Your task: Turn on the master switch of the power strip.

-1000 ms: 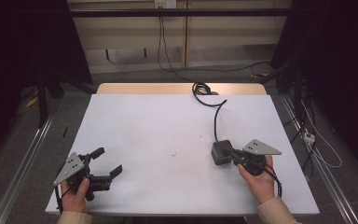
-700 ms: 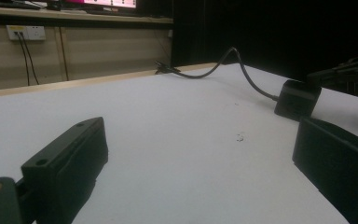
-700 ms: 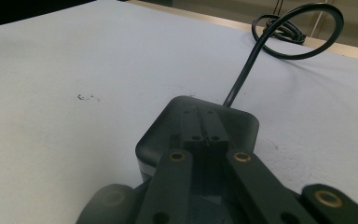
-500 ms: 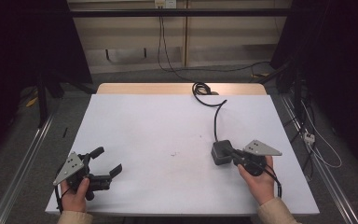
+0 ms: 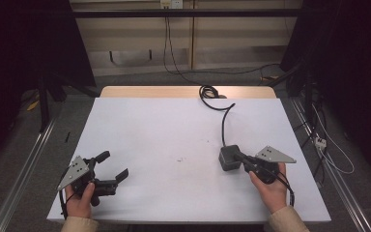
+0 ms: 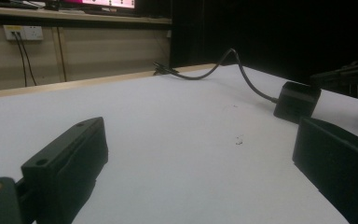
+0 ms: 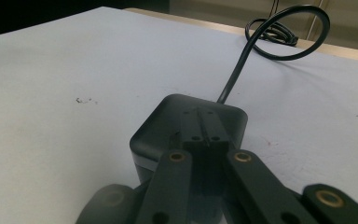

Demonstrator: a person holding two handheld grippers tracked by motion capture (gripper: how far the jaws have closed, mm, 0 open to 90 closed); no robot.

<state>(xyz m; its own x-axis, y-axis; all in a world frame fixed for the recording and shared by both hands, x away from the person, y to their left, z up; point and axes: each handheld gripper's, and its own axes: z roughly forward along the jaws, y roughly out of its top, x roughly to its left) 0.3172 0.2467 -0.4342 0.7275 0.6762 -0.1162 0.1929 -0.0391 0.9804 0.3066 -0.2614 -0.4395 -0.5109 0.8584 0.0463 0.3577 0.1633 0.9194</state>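
A black power adapter box (image 5: 227, 158) lies on the white table (image 5: 174, 121) at the right. Its black cable (image 5: 223, 121) runs to a coil at the far edge. My right gripper (image 5: 237, 156) is shut, its jaws pressed together with the tips lying over the box's top (image 7: 161, 128); nothing shows between them. In the right gripper view the closed tips (image 7: 204, 122) point along the cable (image 7: 235, 74). My left gripper (image 5: 114, 164) rests near the front left corner, open and with nothing in it. Its view looks across the table between its jaws (image 6: 198, 140) at the box (image 6: 296, 100).
The table's wooden far edge (image 5: 183, 92) borders a floor with loose cables and a wall socket (image 5: 170, 4). Metal rails run along both sides of the table. A few small dark specks (image 5: 180, 159) mark the sheet near the middle.
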